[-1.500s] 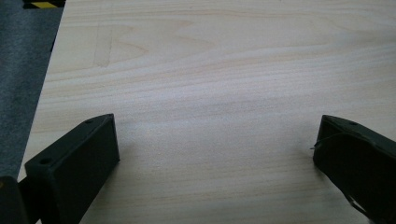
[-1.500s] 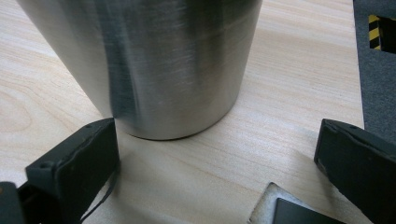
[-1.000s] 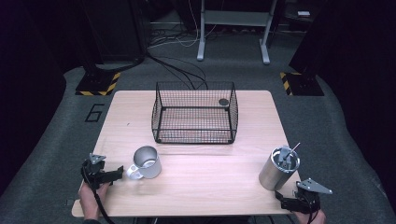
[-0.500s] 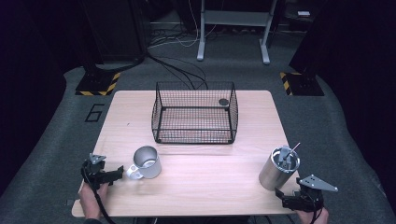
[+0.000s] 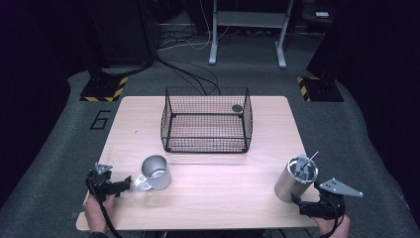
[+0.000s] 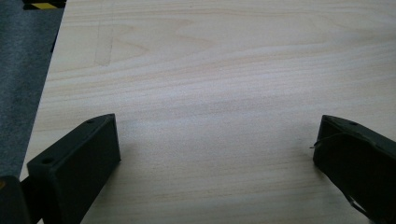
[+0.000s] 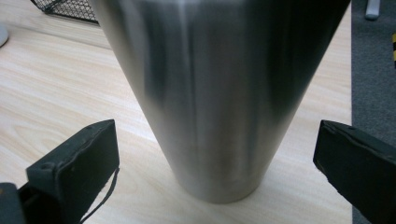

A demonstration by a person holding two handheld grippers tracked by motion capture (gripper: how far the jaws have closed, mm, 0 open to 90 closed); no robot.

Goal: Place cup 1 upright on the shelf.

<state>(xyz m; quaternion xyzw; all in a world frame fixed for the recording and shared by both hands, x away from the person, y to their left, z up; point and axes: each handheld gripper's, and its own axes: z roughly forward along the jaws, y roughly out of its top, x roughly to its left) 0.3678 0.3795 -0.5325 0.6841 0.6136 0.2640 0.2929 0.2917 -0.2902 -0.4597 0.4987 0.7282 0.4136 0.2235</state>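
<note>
My right claw [image 7: 217,154] is spread wide around a steel tumbler [image 7: 219,93] near the worktop's [image 5: 223,193] front right corner; my left claw [image 6: 217,154] gapes beside a mug [image 5: 156,172].

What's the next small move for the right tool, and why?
Probably ease the right tool forward until its jaws flank the steel tumbler, then close. Its jaws stand wide open just short of the tumbler, which stands upright, centred between them in the right gripper view, nothing gripped yet.

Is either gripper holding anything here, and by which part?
Nothing is held. Right gripper stands open around the steel tumbler; left gripper is open beside the mug.
</note>
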